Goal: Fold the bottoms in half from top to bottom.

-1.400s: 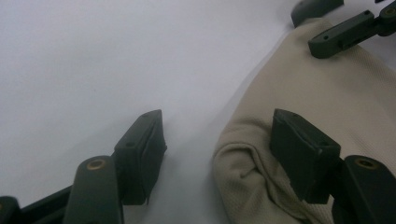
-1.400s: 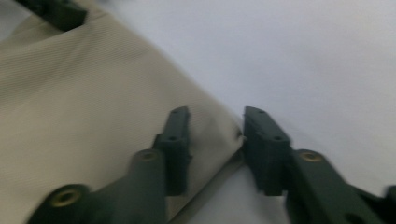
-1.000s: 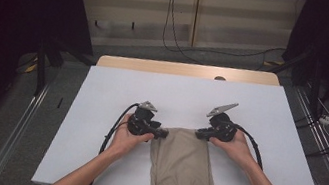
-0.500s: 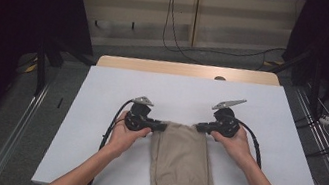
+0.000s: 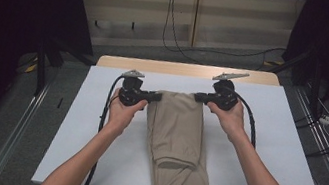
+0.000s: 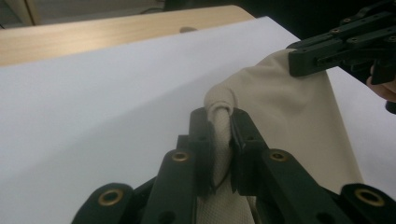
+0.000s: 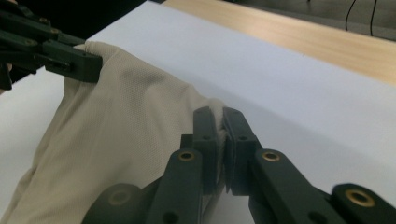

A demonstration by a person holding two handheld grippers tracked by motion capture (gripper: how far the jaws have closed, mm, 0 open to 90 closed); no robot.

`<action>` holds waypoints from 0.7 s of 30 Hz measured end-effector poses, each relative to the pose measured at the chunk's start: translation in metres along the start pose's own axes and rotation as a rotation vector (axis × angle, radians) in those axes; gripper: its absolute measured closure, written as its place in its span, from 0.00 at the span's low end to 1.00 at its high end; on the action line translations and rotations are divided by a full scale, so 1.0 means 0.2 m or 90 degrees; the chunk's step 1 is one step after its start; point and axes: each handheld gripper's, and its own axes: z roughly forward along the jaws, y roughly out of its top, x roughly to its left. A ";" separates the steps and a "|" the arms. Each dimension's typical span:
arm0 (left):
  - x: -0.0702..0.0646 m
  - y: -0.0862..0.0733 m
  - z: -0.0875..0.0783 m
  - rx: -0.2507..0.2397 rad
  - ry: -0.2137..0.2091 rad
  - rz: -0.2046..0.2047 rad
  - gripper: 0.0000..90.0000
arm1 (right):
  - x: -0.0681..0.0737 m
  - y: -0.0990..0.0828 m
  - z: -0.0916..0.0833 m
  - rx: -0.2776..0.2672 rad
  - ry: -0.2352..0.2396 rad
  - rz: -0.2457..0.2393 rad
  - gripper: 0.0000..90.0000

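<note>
A pair of beige trousers (image 5: 179,130) lies lengthwise on the white table (image 5: 71,122), its lower part hanging over the near edge. My left gripper (image 5: 156,95) is shut on the left corner of the far end of the trousers (image 6: 275,107), with a roll of cloth pinched between its jaws (image 6: 223,126). My right gripper (image 5: 197,97) is shut on the right corner of the same end (image 7: 121,126). The cloth between the two grippers is held stretched and lifted a little off the table.
A bare wooden strip (image 5: 186,69) runs along the table's far edge. Cables (image 5: 104,113) trail from both grippers across the table top. Dark stands and floor cables surround the table; a metal rail (image 5: 20,124) runs along the left.
Both grippers have carried the far end of the trousers away from the person, toward the table's far edge, drawing more of the cloth onto the table.
</note>
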 end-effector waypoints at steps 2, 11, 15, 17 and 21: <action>0.02 0.04 0.02 -0.009 0.010 -0.004 0.90 | -0.02 0.04 0.01 -0.006 -0.011 0.002 0.95; 0.10 0.27 0.12 -0.048 0.016 -0.023 0.90 | -0.13 0.28 -0.07 -0.060 -0.040 0.020 0.95; 0.14 0.35 0.16 -0.069 0.012 -0.030 0.90 | -0.20 0.33 -0.07 -0.081 -0.031 0.033 0.95; 0.17 0.39 0.19 -0.077 0.012 -0.038 0.90 | -0.24 0.36 -0.06 -0.083 -0.035 0.046 0.95; 0.21 0.47 0.22 -0.075 0.033 -0.032 0.90 | -0.27 0.42 -0.03 -0.084 -0.048 0.049 0.95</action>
